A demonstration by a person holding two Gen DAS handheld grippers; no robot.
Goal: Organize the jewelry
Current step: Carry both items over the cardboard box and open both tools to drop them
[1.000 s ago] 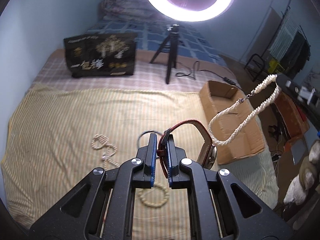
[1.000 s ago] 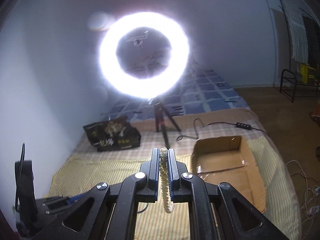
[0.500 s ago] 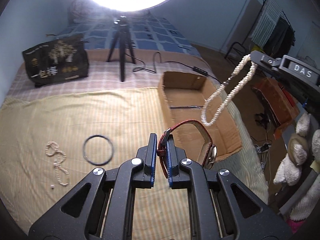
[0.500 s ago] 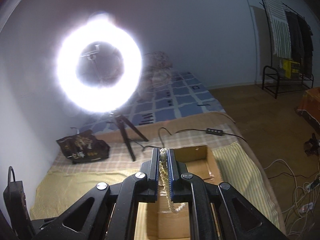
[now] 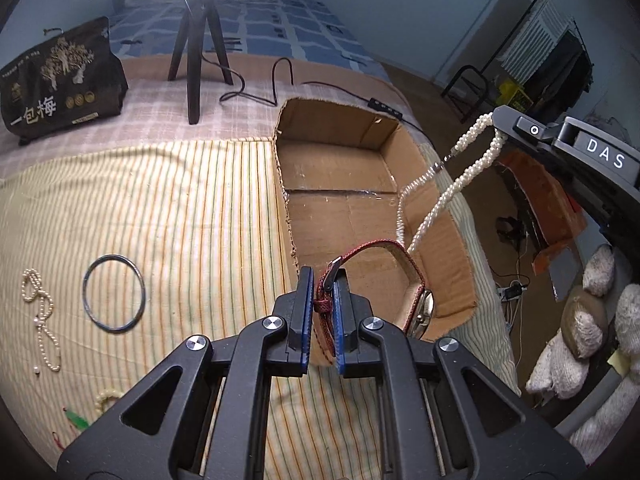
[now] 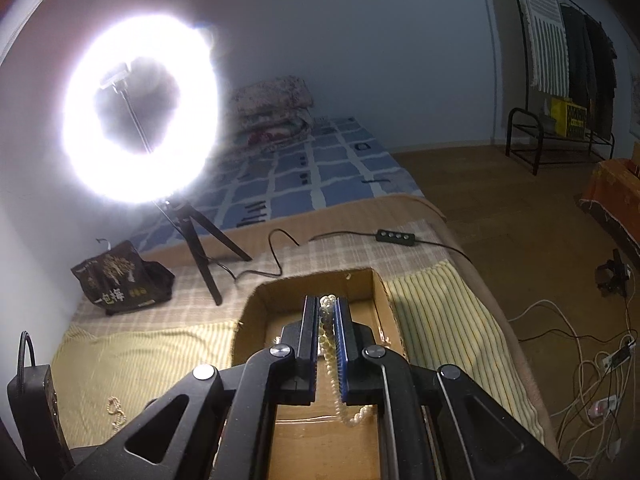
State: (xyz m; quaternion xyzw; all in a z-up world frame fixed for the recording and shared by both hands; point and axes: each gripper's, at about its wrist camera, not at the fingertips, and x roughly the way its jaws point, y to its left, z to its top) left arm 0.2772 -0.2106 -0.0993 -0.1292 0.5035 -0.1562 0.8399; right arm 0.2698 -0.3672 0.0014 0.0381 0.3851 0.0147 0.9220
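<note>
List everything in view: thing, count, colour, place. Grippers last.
box: 1, brown cardboard, open, on the bed's right side
watch: 1, red strap, held over the box
pearl necklace: 1, white, hanging over the box
bangle: 1, dark, on the striped cloth
bead strand: 1, white, left of the bangle
bead bracelet: 1, cream, near edge of cloth
bag: 1, black, far left on the bed
ring light: 1, white, on a black tripod
left gripper: shut on the watch
right gripper: shut on the pearl necklace
</note>
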